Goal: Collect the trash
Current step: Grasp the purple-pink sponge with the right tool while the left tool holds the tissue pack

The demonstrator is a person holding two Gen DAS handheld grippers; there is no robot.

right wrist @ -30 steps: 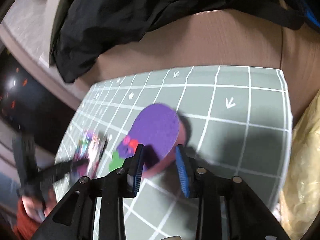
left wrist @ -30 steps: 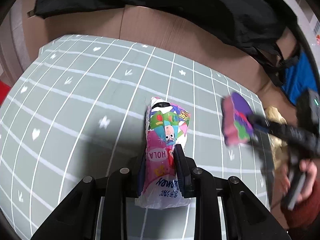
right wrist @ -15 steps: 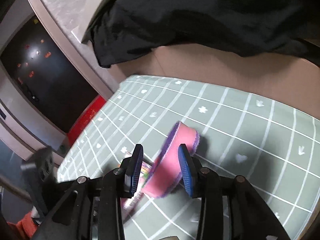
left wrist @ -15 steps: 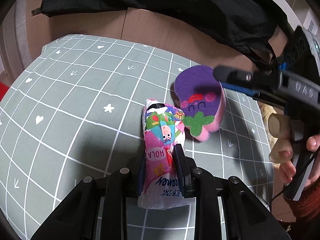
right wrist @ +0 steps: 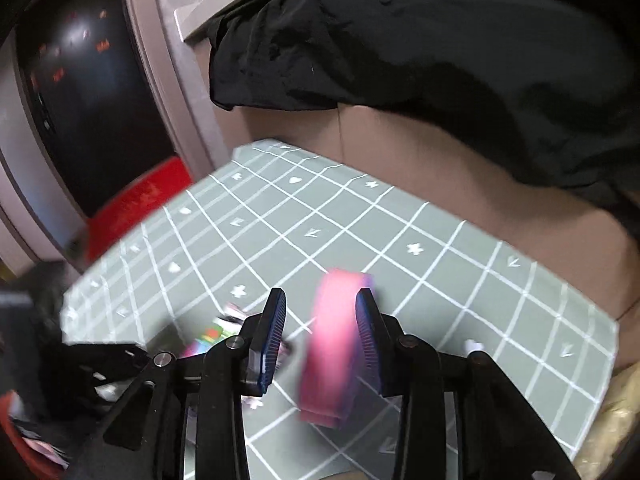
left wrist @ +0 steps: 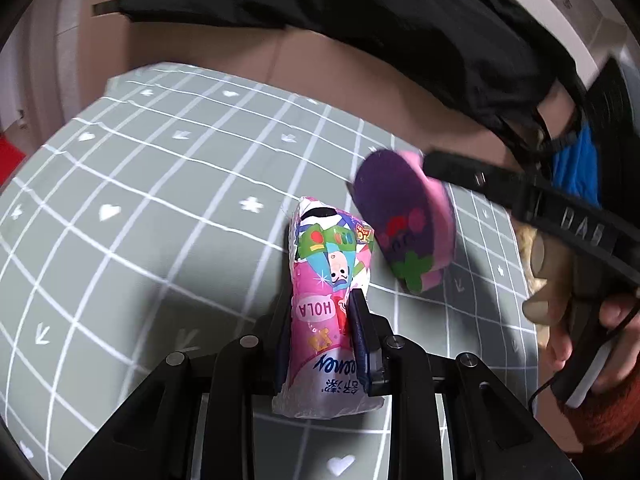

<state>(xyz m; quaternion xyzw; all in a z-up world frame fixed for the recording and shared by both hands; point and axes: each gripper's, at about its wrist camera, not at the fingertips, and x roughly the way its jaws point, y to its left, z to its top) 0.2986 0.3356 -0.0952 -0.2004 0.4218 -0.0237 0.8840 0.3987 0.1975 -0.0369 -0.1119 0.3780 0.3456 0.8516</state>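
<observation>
My left gripper (left wrist: 320,304) is shut on a pink cartoon-print snack wrapper (left wrist: 332,280), which stands up out of its fingers above the grey-green grid mat (left wrist: 160,200). Just right of the wrapper hangs a purple-and-pink sponge (left wrist: 400,216) at the tip of my right gripper (left wrist: 440,168). In the right wrist view the sponge (right wrist: 332,340) stands edge-on and blurred between the fingers of the right gripper (right wrist: 320,294). It lies against the right pad, with a clear gap to the left pad. The wrapper (right wrist: 216,336) shows low on the left there.
A black garment (left wrist: 400,40) drapes over a brown cardboard box (right wrist: 440,160) behind the mat. A person's hand (left wrist: 560,320) holds the right gripper's handle. A yellowish plastic bag (right wrist: 616,408) lies off the mat's right edge, and something red (right wrist: 140,200) off its left.
The right gripper swung in from the right and rolled, turning the sponge from flat to edge-on beside the wrapper. A gap has appeared at its left pad. The left gripper drifted slightly, still gripping the wrapper.
</observation>
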